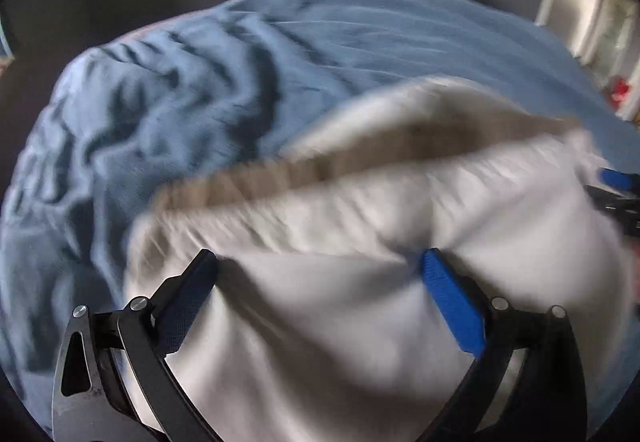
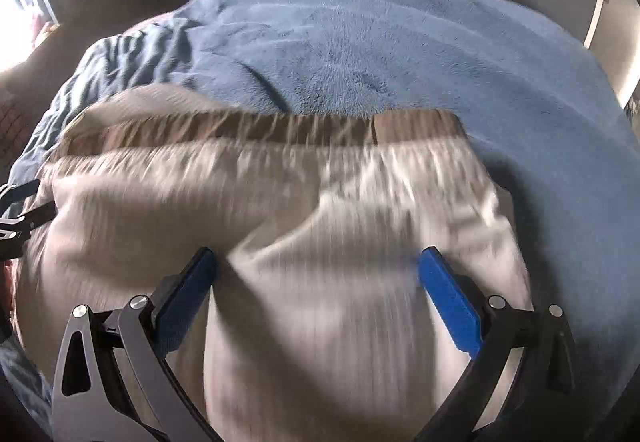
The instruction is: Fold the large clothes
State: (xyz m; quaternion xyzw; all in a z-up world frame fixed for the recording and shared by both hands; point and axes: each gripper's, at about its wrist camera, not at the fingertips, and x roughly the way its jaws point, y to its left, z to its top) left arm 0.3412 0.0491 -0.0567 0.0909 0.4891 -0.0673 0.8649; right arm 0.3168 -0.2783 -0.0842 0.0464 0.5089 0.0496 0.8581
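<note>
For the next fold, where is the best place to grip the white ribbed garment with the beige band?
Probably at the two ends of the beige ribbed band of the white ribbed garment, approaching from the near side: the band lies straight across the blue fleece blanket. Both grippers are open.

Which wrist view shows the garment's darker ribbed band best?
The right wrist view: the ribbed band runs nearly whole across the cream garment, with a seam visible. In the left wrist view the band is slanted and more motion-blurred.
</note>
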